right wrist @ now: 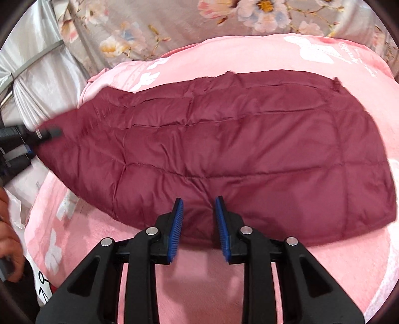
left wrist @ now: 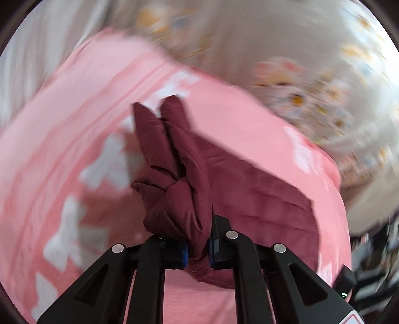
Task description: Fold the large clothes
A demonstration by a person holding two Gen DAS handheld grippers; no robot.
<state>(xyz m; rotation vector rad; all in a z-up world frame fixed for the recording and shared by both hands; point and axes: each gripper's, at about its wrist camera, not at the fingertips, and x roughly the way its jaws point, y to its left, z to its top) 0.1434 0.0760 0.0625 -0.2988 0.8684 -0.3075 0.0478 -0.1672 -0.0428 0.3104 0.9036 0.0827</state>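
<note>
A maroon quilted jacket (right wrist: 237, 149) lies spread flat on a pink blanket (right wrist: 249, 52) with white prints. In the left wrist view my left gripper (left wrist: 198, 251) is shut on a bunched fold of the jacket (left wrist: 174, 174), which stands up crumpled between the blue pads; the picture is motion-blurred. From the right wrist view that same left gripper (right wrist: 37, 142) holds the jacket's far left corner, pulling it into a point. My right gripper (right wrist: 199, 224) is open over the jacket's near hem, its blue pads (right wrist: 177, 224) apart with fabric showing in the gap.
A grey floral sheet (right wrist: 174, 22) lies behind the blanket. White curtain cloth (right wrist: 37, 82) hangs at the left. A person's hand (right wrist: 10, 239) is at the lower left edge. Bare pink blanket (right wrist: 199, 286) lies just under the right gripper.
</note>
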